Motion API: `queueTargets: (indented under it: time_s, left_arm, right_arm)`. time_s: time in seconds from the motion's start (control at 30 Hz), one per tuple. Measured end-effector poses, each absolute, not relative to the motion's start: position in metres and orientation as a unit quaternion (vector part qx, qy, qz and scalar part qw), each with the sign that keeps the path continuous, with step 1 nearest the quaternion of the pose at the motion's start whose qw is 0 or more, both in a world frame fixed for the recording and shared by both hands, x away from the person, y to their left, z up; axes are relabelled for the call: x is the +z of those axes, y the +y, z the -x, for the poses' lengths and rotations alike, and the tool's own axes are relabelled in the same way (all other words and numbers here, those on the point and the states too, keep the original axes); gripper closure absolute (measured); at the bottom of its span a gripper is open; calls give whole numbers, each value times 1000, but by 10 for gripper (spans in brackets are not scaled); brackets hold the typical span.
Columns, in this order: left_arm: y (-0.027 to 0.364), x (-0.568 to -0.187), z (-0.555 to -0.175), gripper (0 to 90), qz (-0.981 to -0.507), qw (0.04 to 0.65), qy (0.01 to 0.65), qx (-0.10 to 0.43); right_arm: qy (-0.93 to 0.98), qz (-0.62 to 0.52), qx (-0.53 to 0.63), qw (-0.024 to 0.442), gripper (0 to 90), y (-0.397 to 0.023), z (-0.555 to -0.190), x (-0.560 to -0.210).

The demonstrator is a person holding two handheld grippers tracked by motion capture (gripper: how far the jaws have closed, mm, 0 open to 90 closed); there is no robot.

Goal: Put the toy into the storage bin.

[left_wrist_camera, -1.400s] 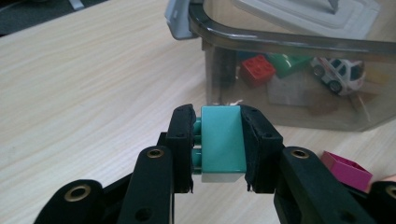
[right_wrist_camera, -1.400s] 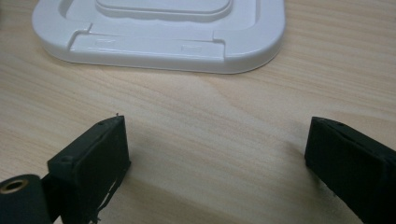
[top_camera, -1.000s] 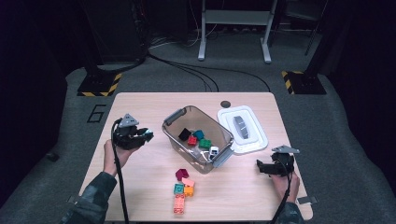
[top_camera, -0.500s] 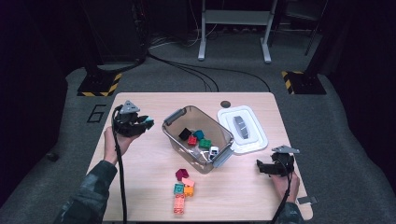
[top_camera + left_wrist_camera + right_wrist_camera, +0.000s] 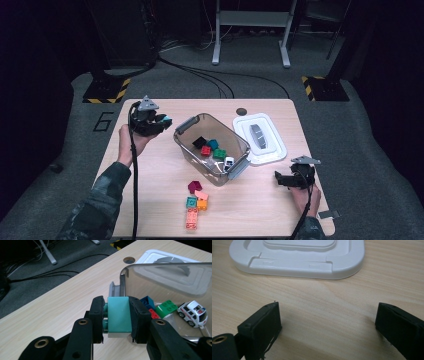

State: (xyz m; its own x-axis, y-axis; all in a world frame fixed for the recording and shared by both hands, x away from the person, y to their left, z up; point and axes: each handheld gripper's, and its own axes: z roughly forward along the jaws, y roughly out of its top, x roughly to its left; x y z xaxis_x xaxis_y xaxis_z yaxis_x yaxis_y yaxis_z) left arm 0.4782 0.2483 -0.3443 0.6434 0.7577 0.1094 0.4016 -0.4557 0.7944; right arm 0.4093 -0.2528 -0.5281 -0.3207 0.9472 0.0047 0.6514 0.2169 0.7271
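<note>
- The left gripper [image 5: 117, 318] is clamped on a teal brick [image 5: 119, 314]; both pads press its sides, and studs show on its left side.
- In the high view the left gripper [image 5: 161, 123] is held above the table [image 5: 150, 175] near its left far corner, just left of the clear bin [image 5: 186, 145], with the brick's teal showing at its tip.
- From the left gripper view the brick sits in front of the bin's grey handle [image 5: 114, 289], apart from the bin wall.
- Inside the bin lie a blue brick [image 5: 148, 301], a red brick [image 5: 153, 313], a green brick [image 5: 167, 307] and a white toy car [image 5: 193, 312].
- The right gripper [image 5: 281, 180] rests low at the table's right near edge, its jaws spread wide with nothing between them; bare wood shows in the gap.
- The white lid [image 5: 260, 137] lies flat on the table just right of the bin; in the right gripper view the lid [image 5: 299, 262] is ahead of the jaws, apart from them.
- A small cluster of bricks [image 5: 195, 202], maroon, pink, teal and orange, lies on the table in front of the bin, between the two hands.
</note>
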Motion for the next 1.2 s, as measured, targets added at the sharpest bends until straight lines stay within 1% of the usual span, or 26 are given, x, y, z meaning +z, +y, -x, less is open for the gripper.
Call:
queueTargets:
  time_s: [0.2, 0.63, 0.87, 1.2]
  left_arm:
    - [231, -345, -482, 675, -828, 385, 342, 221]
    - [209, -377, -485, 675, -844, 373, 339, 181]
    - [206, -389, -484, 674, -852, 361, 341, 168]
    - [207, -390, -482, 665, -857, 352, 338, 166]
  right_arm:
    - [747, -534, 323, 230, 55, -253, -410, -528]
    - [747, -534, 323, 230, 55, -253, -410, -528]
    - [746, -536, 323, 229, 55, -253, -409, -528]
    - [746, -536, 323, 229, 56, -253, -409, -528]
